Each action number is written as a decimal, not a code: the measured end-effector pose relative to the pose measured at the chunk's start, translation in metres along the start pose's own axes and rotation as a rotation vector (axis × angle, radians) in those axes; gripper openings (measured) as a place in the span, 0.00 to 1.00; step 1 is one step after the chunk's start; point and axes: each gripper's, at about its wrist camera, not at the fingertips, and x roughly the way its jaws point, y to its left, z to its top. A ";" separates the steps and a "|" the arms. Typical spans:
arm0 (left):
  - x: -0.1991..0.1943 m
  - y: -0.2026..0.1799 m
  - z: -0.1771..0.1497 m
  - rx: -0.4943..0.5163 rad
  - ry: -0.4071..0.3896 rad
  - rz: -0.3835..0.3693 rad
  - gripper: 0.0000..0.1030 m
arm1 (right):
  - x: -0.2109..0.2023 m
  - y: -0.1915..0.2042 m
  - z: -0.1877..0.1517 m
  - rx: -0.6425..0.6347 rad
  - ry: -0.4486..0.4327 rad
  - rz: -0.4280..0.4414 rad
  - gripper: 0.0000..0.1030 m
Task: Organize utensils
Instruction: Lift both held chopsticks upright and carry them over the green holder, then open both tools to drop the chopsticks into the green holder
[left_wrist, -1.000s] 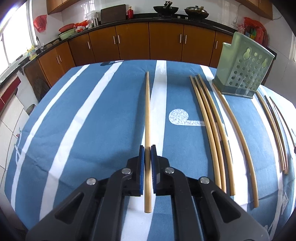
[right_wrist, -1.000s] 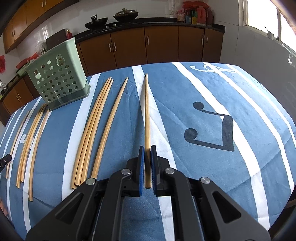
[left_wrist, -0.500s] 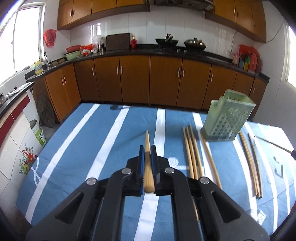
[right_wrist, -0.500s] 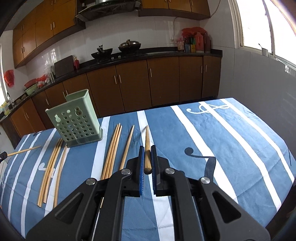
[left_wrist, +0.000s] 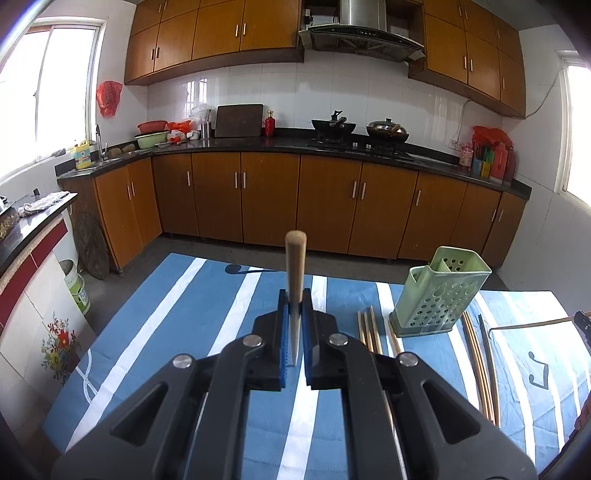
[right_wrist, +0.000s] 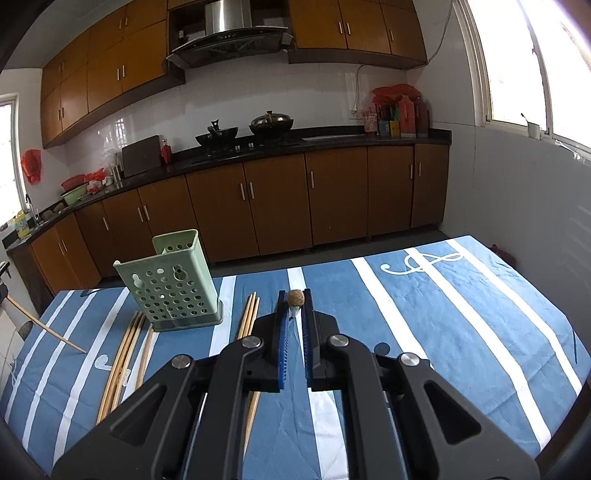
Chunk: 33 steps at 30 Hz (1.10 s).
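In the left wrist view, the black left gripper (left_wrist: 294, 301) with blue pads fills the lower centre of the frame and is clenched on a round, light wooden chopstick (left_wrist: 294, 258). The chopstick is pinched between the pads and runs forward past the fingertips, its blunt end seen above them at mid-frame, lifted clear of the blue cloth with white stripes (left_wrist: 177, 317). To the right of the gripper, a pale green perforated plastic utensil holder (left_wrist: 441, 295) stands upright on the cloth. Between gripper and holder, a group of loose wooden chopsticks (left_wrist: 367, 326) lies flat; further chopsticks (left_wrist: 480, 354) lie at the lower right, beyond the holder.

In the right wrist view, the matching right gripper (right_wrist: 295, 301) occupies the lower centre and is likewise closed on a second wooden chopstick (right_wrist: 296, 297), seen almost end-on as a small round tip held between the pads at the fingertips. The green holder (right_wrist: 173, 284) stands at the left of mid-frame, with loose chopsticks (right_wrist: 123, 354) lying in front of it and others (right_wrist: 248, 314) just left of the gripper. At the far left edge, a slanted chopstick (right_wrist: 44, 326) is seen above the cloth.
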 end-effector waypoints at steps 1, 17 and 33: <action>0.000 0.000 0.001 0.003 -0.004 0.000 0.07 | 0.000 0.000 0.002 0.002 -0.004 0.000 0.07; -0.032 -0.024 0.091 0.014 -0.134 -0.131 0.07 | -0.027 0.015 0.101 0.012 -0.200 0.106 0.07; 0.007 -0.112 0.129 -0.015 -0.159 -0.316 0.07 | 0.009 0.075 0.129 0.009 -0.243 0.274 0.07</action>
